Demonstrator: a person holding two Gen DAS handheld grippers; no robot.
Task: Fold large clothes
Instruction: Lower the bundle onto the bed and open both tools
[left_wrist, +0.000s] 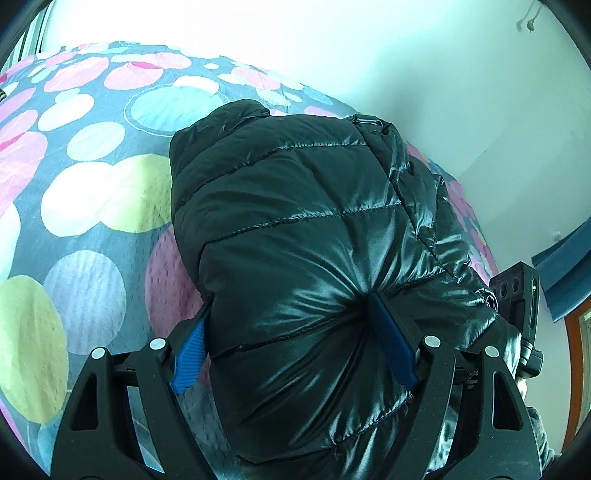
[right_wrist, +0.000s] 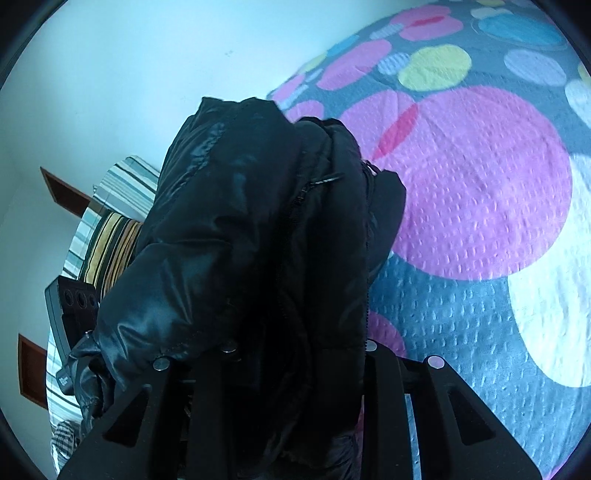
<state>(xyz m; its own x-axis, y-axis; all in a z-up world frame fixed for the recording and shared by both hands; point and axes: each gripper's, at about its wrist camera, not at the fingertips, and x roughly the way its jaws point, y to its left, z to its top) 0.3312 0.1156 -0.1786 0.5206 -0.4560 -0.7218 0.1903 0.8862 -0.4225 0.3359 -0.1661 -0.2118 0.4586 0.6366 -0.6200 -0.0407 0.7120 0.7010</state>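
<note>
A shiny black puffer jacket (left_wrist: 295, 203) is bundled up and fills the middle of the left wrist view, held above the bed. My left gripper (left_wrist: 288, 302) is shut on it with the jaws wide: the right blue pad (left_wrist: 388, 332) digs into the fabric and creases fan out from it, while the left blue pad (left_wrist: 192, 354) sits at the bundle's edge. In the right wrist view the same jacket (right_wrist: 240, 203) drapes over my right gripper (right_wrist: 299, 325) and hides its fingertips. The fabric bunches between that gripper's two arms, so it reads as shut on the jacket.
A grey bedspread with big coloured circles (left_wrist: 92, 203) (right_wrist: 480, 184) lies under the jacket. Striped pillows (right_wrist: 110, 229) sit at the bed's end by a white wall. Each view shows the other gripper's black body (left_wrist: 517, 295) (right_wrist: 70, 306) close beside the jacket.
</note>
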